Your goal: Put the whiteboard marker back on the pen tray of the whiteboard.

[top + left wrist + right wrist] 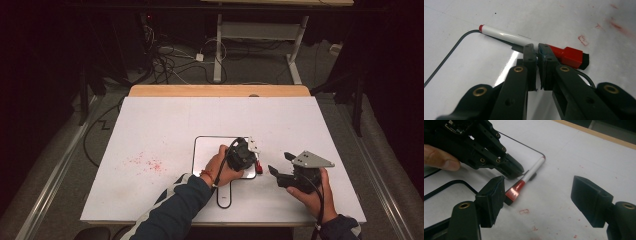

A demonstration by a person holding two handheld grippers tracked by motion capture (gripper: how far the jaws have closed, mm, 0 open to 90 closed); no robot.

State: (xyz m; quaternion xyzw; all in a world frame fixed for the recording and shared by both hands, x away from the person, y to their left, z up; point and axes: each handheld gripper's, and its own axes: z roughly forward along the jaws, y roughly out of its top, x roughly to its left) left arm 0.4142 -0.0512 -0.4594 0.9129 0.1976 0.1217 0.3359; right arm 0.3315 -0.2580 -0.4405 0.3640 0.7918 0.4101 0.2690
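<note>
The red-capped marker lies on the white counter, at the edge of the small whiteboard. The left gripper points down at it, jaws closed on its barrel — the right gripper is held nearby, jaws wide open and empty.

glossy plastic marker, matt black claw — smooth whiteboard

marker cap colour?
Red cap with a black felt tip end, on the white-barrelled marker; clearest in the left gripper view.
</note>
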